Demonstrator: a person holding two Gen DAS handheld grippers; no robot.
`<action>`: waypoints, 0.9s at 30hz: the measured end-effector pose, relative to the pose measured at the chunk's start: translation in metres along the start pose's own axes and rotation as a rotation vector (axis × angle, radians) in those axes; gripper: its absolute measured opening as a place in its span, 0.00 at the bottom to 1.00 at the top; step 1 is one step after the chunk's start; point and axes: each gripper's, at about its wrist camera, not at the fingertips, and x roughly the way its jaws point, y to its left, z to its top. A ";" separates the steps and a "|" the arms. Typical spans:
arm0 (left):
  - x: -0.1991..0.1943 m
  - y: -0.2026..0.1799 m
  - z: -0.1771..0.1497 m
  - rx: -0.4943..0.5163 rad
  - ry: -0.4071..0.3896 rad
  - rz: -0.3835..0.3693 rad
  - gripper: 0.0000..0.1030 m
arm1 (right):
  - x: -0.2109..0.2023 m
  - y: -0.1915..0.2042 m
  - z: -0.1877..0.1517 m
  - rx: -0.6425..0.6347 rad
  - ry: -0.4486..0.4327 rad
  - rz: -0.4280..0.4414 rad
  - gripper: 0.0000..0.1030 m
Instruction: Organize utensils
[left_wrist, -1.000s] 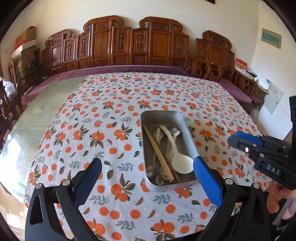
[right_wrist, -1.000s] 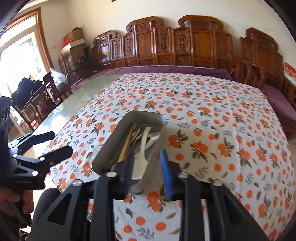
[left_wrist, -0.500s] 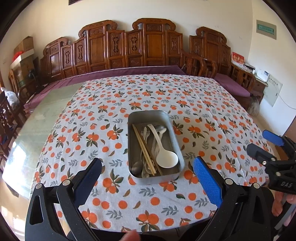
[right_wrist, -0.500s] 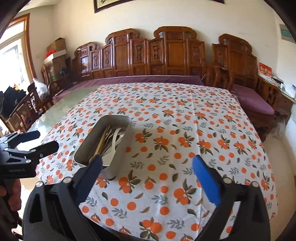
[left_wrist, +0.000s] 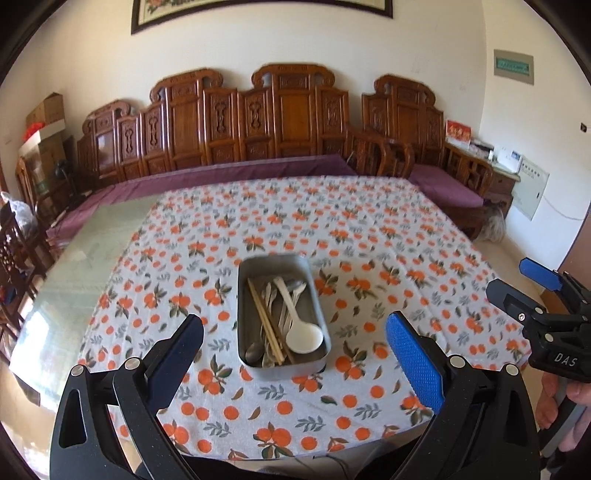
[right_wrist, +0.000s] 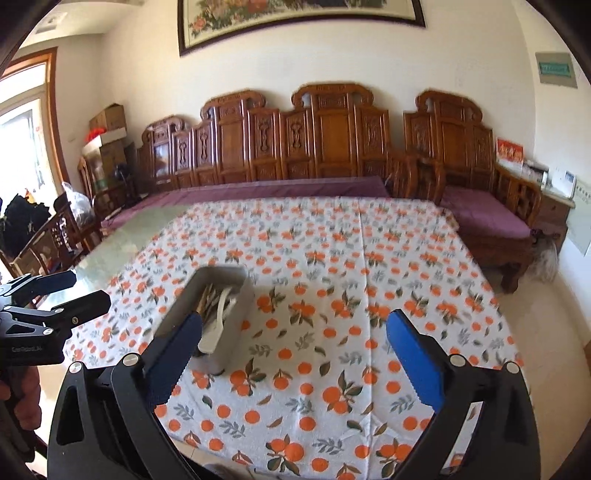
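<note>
Orange-print tabletop (left_wrist: 369, 236); metal tray (left_wrist: 242, 314), stiff, slick-walled, take by rim; spoons, chopsticks (left_wrist: 265, 321) light, slippery; both claws, left claw (left_wrist: 295, 350) and right claw (right_wrist: 295, 350), spread wide, empty.

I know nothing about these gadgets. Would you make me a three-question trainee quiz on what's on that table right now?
1. True or false: the white spoon lies inside the metal tray.
2. Which best describes the left gripper and the right gripper? A) both open and empty B) both clamped on chopsticks C) one holds a fork
3. Fill in: the tray rests on a tablecloth printed with ____.

Key: 1 true. 2 A. 3 oranges. The chopsticks sit in the tray beside the spoon, untouched.
</note>
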 end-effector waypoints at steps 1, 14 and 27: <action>-0.005 -0.001 0.002 0.001 -0.014 0.007 0.93 | -0.007 0.001 0.004 -0.006 -0.020 -0.002 0.98; -0.080 -0.007 0.020 -0.019 -0.207 0.045 0.93 | -0.081 0.012 0.028 -0.030 -0.228 0.007 0.98; -0.089 -0.008 0.018 -0.024 -0.232 0.045 0.93 | -0.090 0.011 0.029 -0.022 -0.239 0.007 0.98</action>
